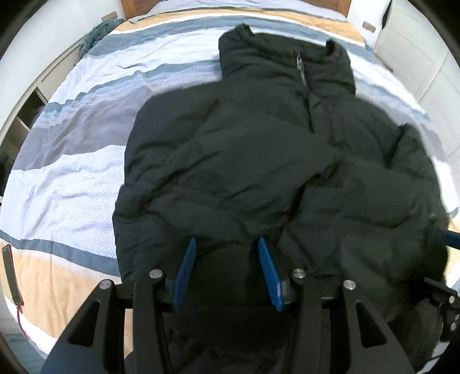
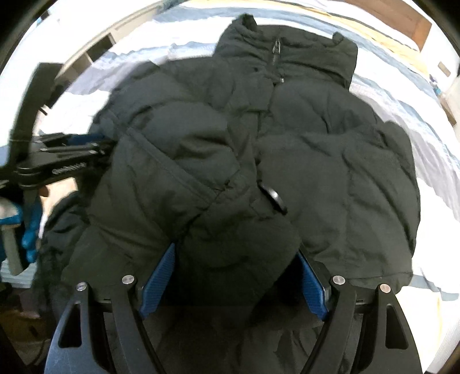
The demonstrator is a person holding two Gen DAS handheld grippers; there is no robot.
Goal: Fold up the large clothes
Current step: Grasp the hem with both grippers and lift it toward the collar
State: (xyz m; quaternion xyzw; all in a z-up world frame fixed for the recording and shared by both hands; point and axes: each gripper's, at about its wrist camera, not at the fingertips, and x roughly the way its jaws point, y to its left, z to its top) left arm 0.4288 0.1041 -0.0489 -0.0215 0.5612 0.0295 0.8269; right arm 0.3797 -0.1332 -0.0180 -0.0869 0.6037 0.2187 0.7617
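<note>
- Dark puffer jacket (image 1: 258,161) lies front-up on the bed, collar (image 1: 284,57) at the far end, zipper closed, both sleeves crossed over the chest.
- Quilted panels look puffy and creased; a small dark ring (image 2: 274,198) sits near where the sleeves cross.
- My left gripper (image 1: 227,273) has hem fabric bunched between its blue pads; jaws partly closed on it.
- My right gripper (image 2: 235,279) stands wider, a thick fold of the jacket filling the gap, pads against it.
- Striped bedspread (image 1: 72,161) of white, grey-blue and tan surrounds the jacket.
- Shelving (image 1: 26,115) runs along the bed's left side; a wooden headboard (image 1: 135,4) at the far edge.
</note>
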